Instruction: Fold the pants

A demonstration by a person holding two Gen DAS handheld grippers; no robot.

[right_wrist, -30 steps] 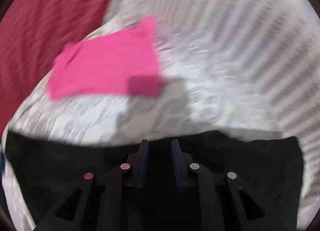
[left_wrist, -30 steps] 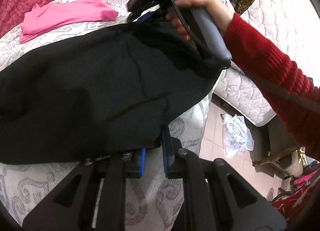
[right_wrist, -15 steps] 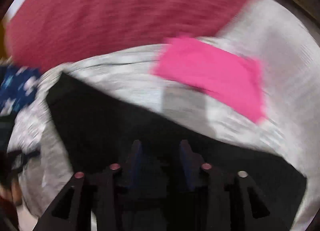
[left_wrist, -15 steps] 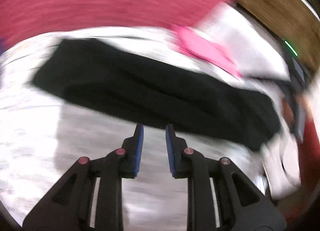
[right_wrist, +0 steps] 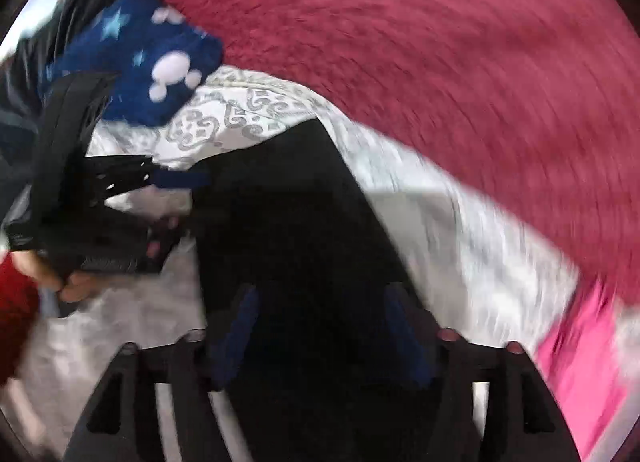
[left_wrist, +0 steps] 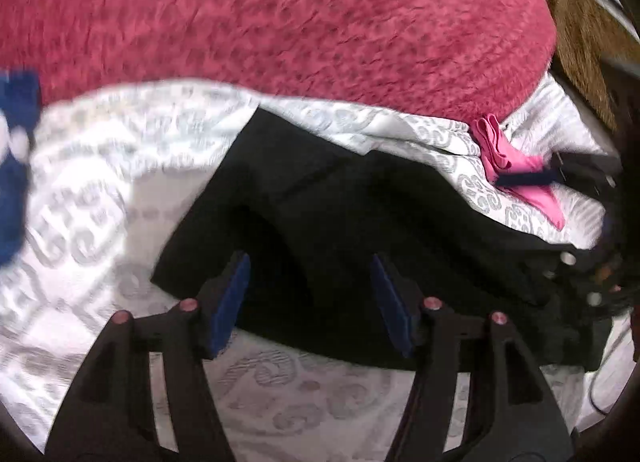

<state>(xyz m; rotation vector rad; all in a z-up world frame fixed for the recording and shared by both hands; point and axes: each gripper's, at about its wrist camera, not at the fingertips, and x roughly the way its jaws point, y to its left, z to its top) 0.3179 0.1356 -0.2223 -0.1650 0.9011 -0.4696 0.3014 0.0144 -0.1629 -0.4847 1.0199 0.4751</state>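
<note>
Black pants [left_wrist: 360, 230] — smooth, folded oblong

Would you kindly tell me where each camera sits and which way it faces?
Left wrist: on the left gripper, jaws opening, looking down over the black pants toward the red blanket; the right gripper shows at right.
Right wrist: on the right gripper, jaws opening above the pants; the left gripper and a hand show at left.
Shared: pants, blanket, pink garment, patterned bedspread.
</note>
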